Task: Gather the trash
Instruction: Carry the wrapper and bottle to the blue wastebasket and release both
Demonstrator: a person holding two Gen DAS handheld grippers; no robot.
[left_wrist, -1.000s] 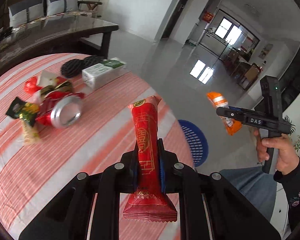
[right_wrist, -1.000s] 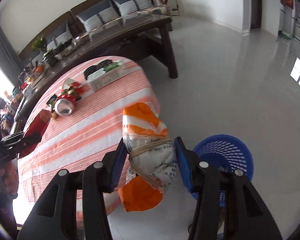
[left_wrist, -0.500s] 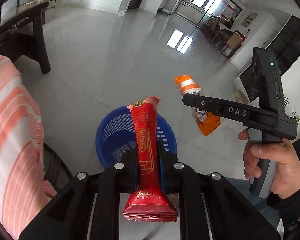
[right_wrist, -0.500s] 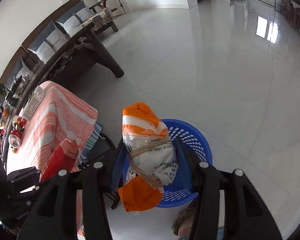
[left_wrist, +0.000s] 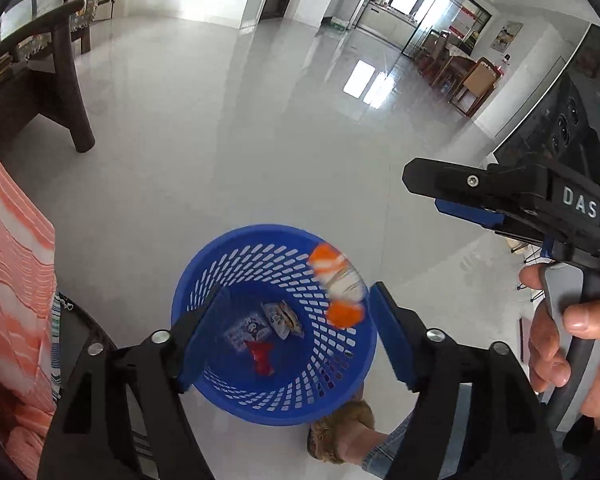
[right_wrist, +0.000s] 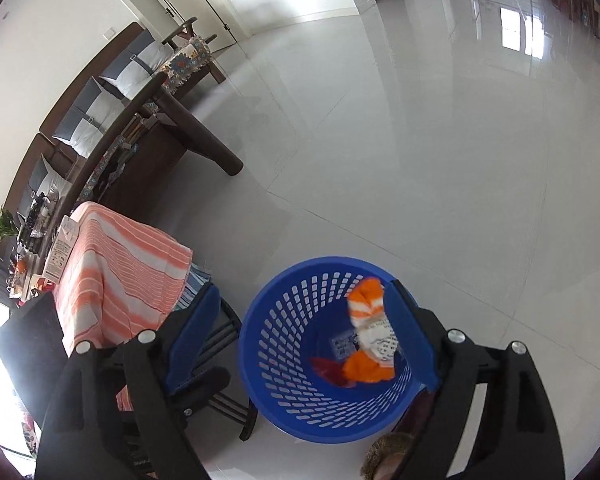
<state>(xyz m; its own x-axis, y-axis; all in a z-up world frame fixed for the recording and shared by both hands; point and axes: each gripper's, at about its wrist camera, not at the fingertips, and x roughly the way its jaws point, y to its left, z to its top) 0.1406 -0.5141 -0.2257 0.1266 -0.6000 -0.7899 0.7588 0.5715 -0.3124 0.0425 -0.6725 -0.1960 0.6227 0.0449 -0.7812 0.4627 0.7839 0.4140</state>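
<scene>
A blue perforated basket (left_wrist: 228,264) stands on the floor below both grippers; it also shows in the right wrist view (right_wrist: 276,320). My left gripper (left_wrist: 296,340) is open and empty above it. My right gripper (right_wrist: 312,340) is open and empty too, and shows from the side in the left wrist view (left_wrist: 452,188). An orange-and-white wrapper (left_wrist: 338,288) is blurred, falling at the basket's mouth; it shows in the right wrist view (right_wrist: 370,332). A red wrapper (left_wrist: 262,356) and two small packets (left_wrist: 264,322) lie on the basket's bottom.
The table with the orange-striped cloth (right_wrist: 116,280) stands left of the basket, with a carton (right_wrist: 62,248) on it. A dark wooden table (right_wrist: 172,120) and sofa are farther back. A foot in a slipper (left_wrist: 344,428) stands beside the basket. Glossy grey floor lies all around.
Both grippers opened over the basket. The red wrapper dropped from the left gripper to the basket's bottom; the orange-and-white wrapper left the right gripper and is falling in.
</scene>
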